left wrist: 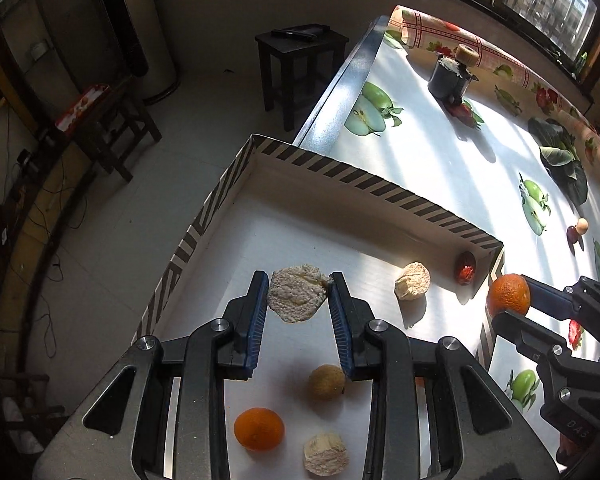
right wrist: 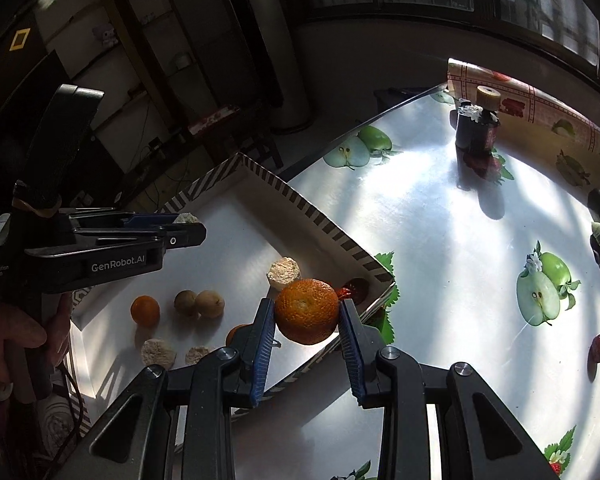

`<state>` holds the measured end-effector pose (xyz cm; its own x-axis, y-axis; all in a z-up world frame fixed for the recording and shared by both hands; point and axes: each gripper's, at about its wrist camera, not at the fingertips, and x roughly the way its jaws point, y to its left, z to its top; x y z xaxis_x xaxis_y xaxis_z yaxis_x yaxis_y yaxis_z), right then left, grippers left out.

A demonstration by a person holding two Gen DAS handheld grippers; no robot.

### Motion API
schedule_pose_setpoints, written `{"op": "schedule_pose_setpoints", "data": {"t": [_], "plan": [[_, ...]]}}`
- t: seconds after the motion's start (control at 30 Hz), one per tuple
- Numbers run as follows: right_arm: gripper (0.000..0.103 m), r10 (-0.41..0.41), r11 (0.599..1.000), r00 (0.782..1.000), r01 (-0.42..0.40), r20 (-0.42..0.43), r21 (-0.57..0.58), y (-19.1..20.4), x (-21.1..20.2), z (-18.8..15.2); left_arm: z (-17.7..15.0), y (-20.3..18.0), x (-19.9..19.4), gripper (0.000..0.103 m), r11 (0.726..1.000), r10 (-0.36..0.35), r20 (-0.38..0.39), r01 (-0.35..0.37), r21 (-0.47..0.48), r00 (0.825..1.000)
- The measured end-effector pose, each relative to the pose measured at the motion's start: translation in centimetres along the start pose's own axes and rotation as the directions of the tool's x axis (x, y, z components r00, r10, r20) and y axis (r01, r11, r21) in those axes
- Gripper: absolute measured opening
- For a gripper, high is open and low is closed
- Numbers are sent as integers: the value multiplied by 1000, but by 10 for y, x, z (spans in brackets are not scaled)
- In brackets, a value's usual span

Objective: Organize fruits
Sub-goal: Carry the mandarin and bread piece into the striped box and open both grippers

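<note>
The surface (right wrist: 420, 240), covered in a fruit-print cloth, carried a shallow white box (left wrist: 380, 188) with a striped rim at its corner, and I judged that box to be where the fruits were being gathered. Several already lay on its floor: an orange (left wrist: 259, 428), a brownish round fruit (left wrist: 326, 382), and pale rough-skinned pieces. My left tool (left wrist: 298, 300) hung over the box, clamped on a pale rough fruit (left wrist: 296, 298) and holding it clear of the floor. My right tool (right wrist: 307, 312) was closed on a second orange (right wrist: 307, 311), held above the box's near corner, just at the rim. The step in hand looked like delivery of both. Next, I judged, each fruit needed lowering onto a bare patch, perhaps beside its own kind, before the pads let go.
</note>
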<state>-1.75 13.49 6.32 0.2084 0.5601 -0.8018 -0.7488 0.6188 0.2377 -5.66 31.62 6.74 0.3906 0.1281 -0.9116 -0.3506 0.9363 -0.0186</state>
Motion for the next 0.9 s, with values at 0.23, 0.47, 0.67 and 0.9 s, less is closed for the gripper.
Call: {"op": "schedule_pose_setpoints", "data": {"t": [0.23, 0.47, 0.67, 0.9], "plan": [[31, 21, 1000, 998, -22, -63, -5, 1, 29, 5, 6, -3, 20, 30, 1000, 0, -29, 0, -5, 1000], [31, 29, 999, 994, -32, -105, -29, 4, 47, 6, 8, -4, 33, 30, 1000, 1, -49, -2, -15, 999], [31, 22, 999, 992, -26, -125, -35, 4, 54, 5, 10, -8, 37, 30, 1000, 5, -54, -6, -4, 999], [31, 30, 999, 990, -35, -135, -33, 5, 59, 5, 12, -11, 42, 30, 1000, 19, -66, -18, 5, 998]]}}
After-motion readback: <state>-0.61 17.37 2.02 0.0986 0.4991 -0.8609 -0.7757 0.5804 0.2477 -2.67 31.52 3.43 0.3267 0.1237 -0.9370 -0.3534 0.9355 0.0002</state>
